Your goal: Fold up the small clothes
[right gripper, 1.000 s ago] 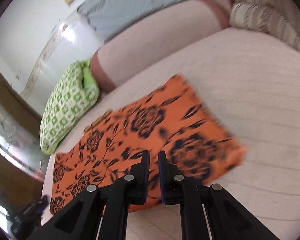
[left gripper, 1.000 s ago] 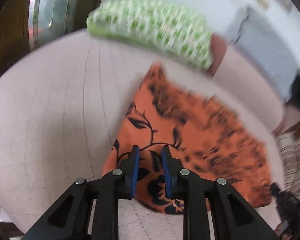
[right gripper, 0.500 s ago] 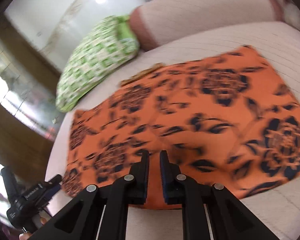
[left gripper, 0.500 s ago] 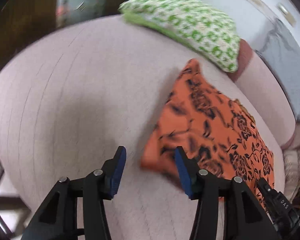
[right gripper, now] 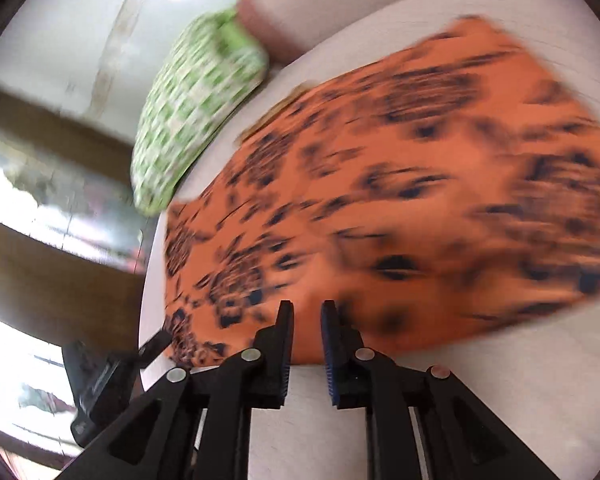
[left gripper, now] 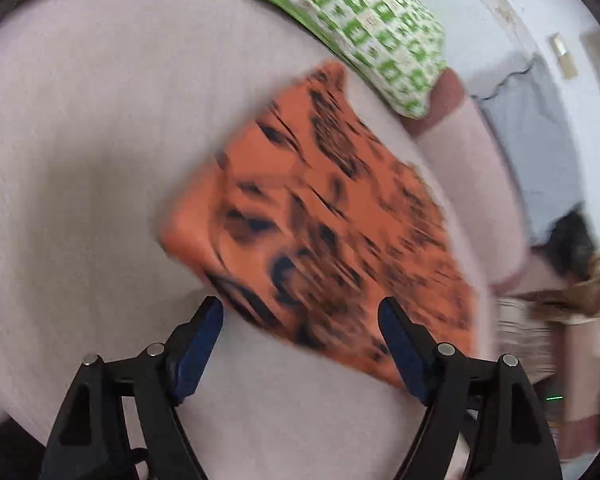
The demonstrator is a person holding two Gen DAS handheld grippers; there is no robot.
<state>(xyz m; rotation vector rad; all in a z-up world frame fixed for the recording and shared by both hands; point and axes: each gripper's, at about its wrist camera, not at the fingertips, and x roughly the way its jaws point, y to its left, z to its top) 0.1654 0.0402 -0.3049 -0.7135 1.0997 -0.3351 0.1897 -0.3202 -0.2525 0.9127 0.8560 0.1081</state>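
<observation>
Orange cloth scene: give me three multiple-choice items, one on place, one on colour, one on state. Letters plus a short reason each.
1. Where does the orange cloth lie?
A. flat on the pale bed
B. on top of the pillow
C. on the floor

2. What colours is the pillow?
A. blue and white
B. green and white
C. plain red

3. How do the left gripper fingers stand?
A. clamped on the cloth
B. wide apart, pressing nothing
C. shut on the pillow

Key: 1 A, the cloth is spread on the bed; 2 B, green squares on white; 3 B, the jaws are opening, the cloth edge between them unpressed.
</observation>
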